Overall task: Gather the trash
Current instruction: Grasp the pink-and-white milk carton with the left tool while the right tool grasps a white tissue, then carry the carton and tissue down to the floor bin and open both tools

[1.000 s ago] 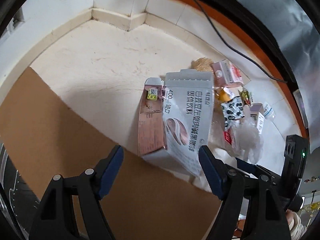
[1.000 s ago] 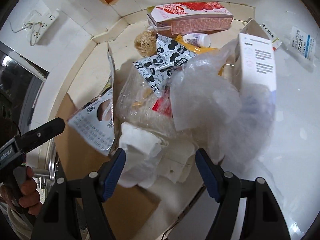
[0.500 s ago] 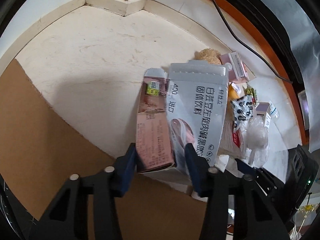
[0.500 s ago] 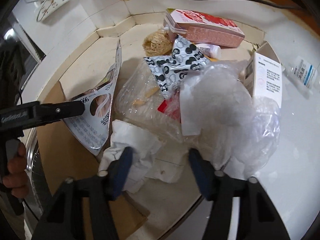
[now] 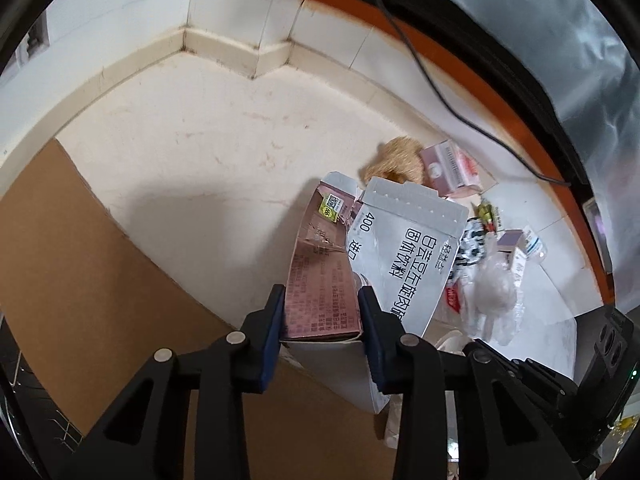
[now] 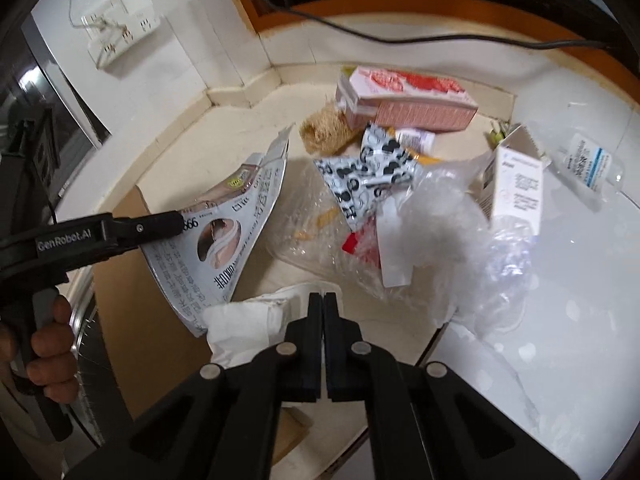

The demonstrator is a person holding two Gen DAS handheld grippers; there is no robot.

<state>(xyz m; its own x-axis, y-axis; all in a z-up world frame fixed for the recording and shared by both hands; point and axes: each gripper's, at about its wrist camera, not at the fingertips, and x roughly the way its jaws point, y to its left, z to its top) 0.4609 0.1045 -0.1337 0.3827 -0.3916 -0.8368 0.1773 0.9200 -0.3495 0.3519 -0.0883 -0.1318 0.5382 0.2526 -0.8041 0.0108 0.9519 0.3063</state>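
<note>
Left gripper [image 5: 322, 312] closed on upright carton [image 5: 324, 272]

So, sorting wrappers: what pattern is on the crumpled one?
Black-and-white blotches on the wrapper, clearest from the right wrist.

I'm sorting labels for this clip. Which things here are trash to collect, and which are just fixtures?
Trash to collect:
flattened silver carton, clamped in the left gripper
white tissue, pinched in the right gripper
pink carton
black-and-white wrapper
clear plastic bag
small white box

Just there:
power strip
black cable
cardboard sheet
</note>
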